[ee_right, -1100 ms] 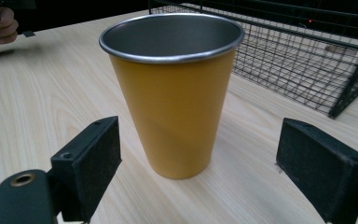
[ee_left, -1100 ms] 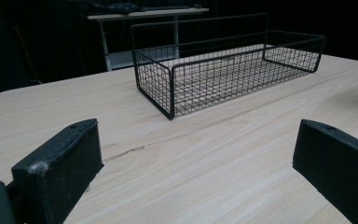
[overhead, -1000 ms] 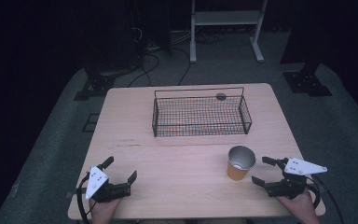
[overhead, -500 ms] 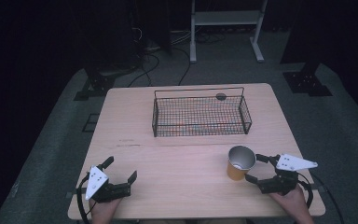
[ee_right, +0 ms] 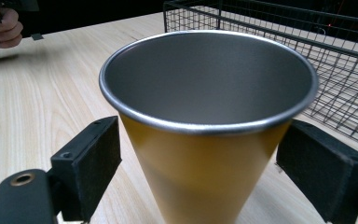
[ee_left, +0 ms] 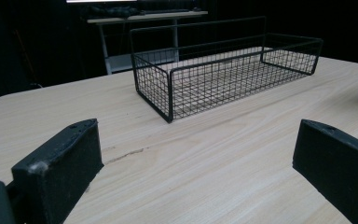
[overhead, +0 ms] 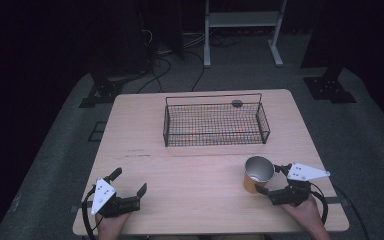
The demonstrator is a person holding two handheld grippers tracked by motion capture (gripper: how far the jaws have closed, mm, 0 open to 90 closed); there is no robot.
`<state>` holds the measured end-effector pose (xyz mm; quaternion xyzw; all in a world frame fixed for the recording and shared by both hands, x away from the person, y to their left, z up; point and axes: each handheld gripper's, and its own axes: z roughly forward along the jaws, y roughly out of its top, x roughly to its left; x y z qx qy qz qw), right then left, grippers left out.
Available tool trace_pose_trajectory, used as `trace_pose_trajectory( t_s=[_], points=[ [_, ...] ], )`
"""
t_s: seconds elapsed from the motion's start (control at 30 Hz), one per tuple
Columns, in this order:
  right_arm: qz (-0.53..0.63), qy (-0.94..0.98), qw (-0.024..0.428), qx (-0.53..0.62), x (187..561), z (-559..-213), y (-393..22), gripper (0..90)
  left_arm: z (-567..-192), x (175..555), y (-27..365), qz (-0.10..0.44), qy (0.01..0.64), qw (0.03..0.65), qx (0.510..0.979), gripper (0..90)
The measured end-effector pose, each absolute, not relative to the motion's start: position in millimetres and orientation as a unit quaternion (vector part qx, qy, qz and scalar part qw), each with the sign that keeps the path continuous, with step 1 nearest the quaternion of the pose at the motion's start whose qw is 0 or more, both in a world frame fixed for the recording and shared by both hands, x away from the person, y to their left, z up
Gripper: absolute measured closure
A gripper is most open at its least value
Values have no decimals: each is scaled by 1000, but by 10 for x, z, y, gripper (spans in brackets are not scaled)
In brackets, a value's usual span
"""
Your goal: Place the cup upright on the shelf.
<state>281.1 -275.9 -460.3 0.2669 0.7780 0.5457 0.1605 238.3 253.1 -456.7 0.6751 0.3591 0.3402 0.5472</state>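
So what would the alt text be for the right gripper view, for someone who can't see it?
A yellow cup with a silver rim stands upright between the right gripper's two open black jaws, which flank it. It rests on a pale wooden table, with a black wire basket behind.

Each hand-held unit, the left gripper [overhead: 128, 189] and the right gripper [overhead: 270, 179], has a black body, two black block-shaped jaws with foam-like pads and a recessed screw hole, a pale three-cornered top plate with dark dots, and a black looped cable.
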Motion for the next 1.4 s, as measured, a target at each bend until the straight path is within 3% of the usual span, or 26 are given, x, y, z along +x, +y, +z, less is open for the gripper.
trace_pose_trajectory(
  t_s=[1.4],
  points=[
    [551,773,166,268,2948,-4682,-2623,127,-4567,2380,2533,340,359,547,675,1]
  ],
)
